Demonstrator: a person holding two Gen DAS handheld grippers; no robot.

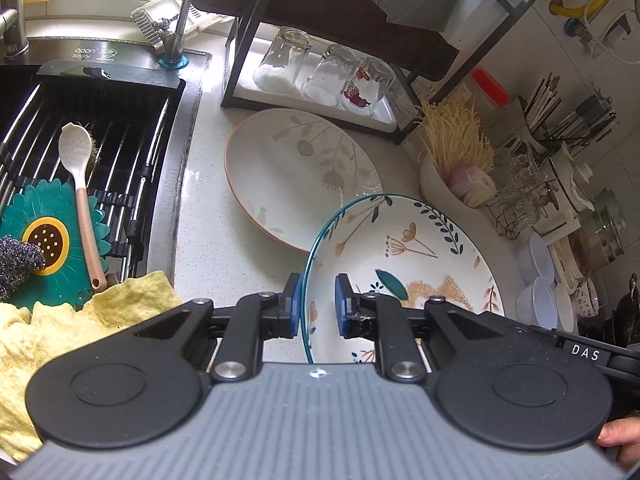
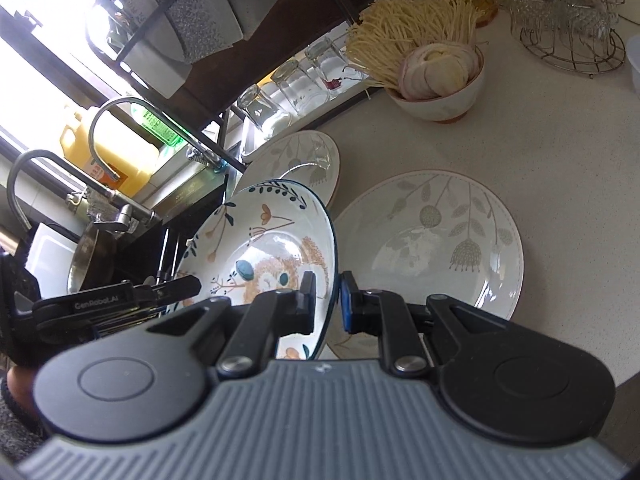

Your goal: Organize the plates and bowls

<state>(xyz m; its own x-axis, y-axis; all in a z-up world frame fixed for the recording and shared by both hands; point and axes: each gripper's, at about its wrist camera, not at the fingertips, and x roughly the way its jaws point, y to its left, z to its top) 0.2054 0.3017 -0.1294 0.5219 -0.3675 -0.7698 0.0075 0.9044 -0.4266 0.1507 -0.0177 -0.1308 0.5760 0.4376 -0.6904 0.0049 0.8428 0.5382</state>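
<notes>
Tongs on both your hands, left tongs and right tongs, pinch opposite rims of the squirrel plate. You hold it tilted above the bench, with the leaf-pattern plate just beside it, nearer your right hand.

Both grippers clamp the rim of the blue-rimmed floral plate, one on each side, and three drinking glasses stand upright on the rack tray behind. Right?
Not quite. The three glasses are upside down, mouths on the rack tray, as the left wrist view shows. The rest holds: the left gripper and right gripper each clamp the rim of the blue-rimmed floral plate, on opposite sides.
</notes>
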